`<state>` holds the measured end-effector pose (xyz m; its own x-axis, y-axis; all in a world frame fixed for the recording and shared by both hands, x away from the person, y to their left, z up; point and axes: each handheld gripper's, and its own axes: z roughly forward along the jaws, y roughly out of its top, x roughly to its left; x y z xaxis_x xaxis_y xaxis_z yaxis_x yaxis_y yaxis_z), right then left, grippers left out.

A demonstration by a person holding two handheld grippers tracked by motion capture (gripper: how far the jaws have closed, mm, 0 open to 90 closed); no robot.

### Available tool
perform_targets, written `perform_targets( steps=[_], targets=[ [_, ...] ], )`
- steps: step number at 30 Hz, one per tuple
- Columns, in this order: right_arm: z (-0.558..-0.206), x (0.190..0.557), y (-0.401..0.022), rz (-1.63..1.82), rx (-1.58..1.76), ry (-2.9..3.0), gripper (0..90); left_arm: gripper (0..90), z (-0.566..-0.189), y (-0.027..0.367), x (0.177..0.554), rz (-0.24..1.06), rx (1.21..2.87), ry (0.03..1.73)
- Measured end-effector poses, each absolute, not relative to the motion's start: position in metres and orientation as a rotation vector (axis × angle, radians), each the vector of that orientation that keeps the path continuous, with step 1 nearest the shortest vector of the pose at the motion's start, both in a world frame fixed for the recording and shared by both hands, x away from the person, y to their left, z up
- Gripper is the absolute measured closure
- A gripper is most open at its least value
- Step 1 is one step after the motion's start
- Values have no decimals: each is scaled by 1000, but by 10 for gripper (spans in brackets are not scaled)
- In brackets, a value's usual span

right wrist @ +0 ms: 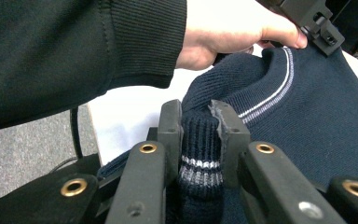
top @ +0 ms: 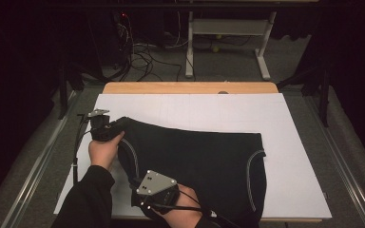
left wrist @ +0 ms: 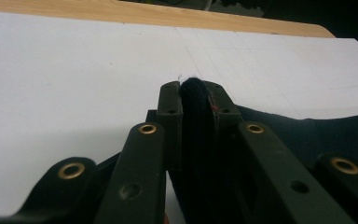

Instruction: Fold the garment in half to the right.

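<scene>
A dark navy knitted sweater (top: 199, 161) with thin white stripes at its edges lies across the white sheet (top: 195, 111) on the table. My left gripper (top: 116, 124) is shut on the sweater's upper left corner, and in the left gripper view a fold of the dark knit (left wrist: 196, 116) sits pinched between its jaws (left wrist: 195, 100). At the near edge my right gripper (top: 142, 187) is shut on the ribbed, striped hem (right wrist: 200, 154), lifted a little off the sheet. In the right gripper view the other hand (right wrist: 228, 32) grips the far gripper above the white-striped neckline (right wrist: 279, 79).
The white sheet covers a wooden table whose bare far edge (top: 190, 87) shows. Metal rails (top: 347, 156) run along both sides on grey carpet. A white table frame (top: 228, 28) and loose cables (top: 142, 57) stand behind. Bare sheet lies beyond and right of the sweater.
</scene>
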<state>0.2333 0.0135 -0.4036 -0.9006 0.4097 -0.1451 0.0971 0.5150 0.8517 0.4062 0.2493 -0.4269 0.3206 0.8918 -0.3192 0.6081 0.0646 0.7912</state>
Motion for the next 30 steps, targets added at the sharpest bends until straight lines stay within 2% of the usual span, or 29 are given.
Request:
perform_targets(
  steps=[16,30],
  targets=[
    [-407,236,44,1338,405,2452,763,747,-429,277,407,391,1602,1398],
    [-408,235,99,1362,305,2486,762,747,-430,344,388,441,1531,1465]
  ],
)
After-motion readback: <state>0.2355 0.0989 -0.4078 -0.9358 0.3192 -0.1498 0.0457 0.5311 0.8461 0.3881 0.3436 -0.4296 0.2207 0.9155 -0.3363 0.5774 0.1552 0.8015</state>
